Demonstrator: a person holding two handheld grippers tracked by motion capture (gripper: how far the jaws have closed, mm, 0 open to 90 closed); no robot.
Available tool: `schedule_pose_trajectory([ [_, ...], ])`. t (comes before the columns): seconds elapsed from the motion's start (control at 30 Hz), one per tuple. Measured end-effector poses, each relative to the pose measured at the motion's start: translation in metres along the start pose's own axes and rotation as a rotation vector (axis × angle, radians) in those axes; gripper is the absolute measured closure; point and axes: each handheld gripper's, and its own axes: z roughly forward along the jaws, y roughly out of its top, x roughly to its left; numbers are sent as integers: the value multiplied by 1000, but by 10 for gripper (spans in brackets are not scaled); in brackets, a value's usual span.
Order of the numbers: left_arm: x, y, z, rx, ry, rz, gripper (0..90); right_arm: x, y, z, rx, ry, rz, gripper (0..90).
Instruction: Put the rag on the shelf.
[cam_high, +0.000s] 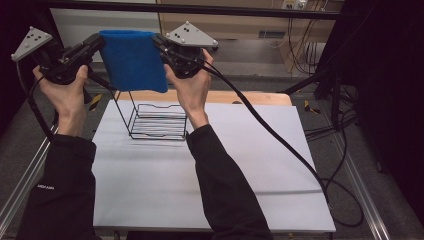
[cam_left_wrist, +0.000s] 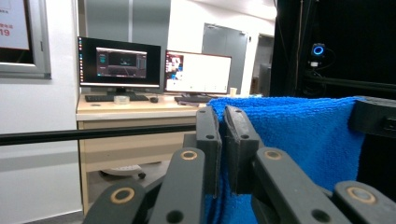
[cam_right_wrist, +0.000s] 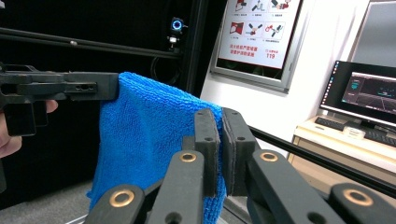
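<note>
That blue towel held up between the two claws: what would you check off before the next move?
1. Left claw clamped on a top corner of the blue towel: ok.
2. Right claw clamped on the other top corner: ok.
3. Top edge stretched level between the claws: ok.
4. Towel hanging free above the black wire rack: ok, its lower edge is above the rack in the high view.
5. Rack upright on the white table: ok.
6. Towel lined up directly over the rack: cannot tell.
</note>
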Motion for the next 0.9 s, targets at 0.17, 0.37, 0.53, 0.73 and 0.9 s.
schedule_pose_trajectory([
  [0.17,4,2,11,1,9,11,849,-7,2,8,6,-12,-2,864],
  [0.37,8,1,24,-14,12,2,849,-16,0,18,15,-22,2,865],
  [0.53,15,-2,34,-21,3,-7,849,-25,-3,28,24,-27,1,864],
  [0.73,21,-16,41,0,6,-16,849,-29,-12,35,53,-25,-1,865],
  [0.9,22,-30,38,28,-10,-14,849,-30,-26,34,79,-13,25,864],
])
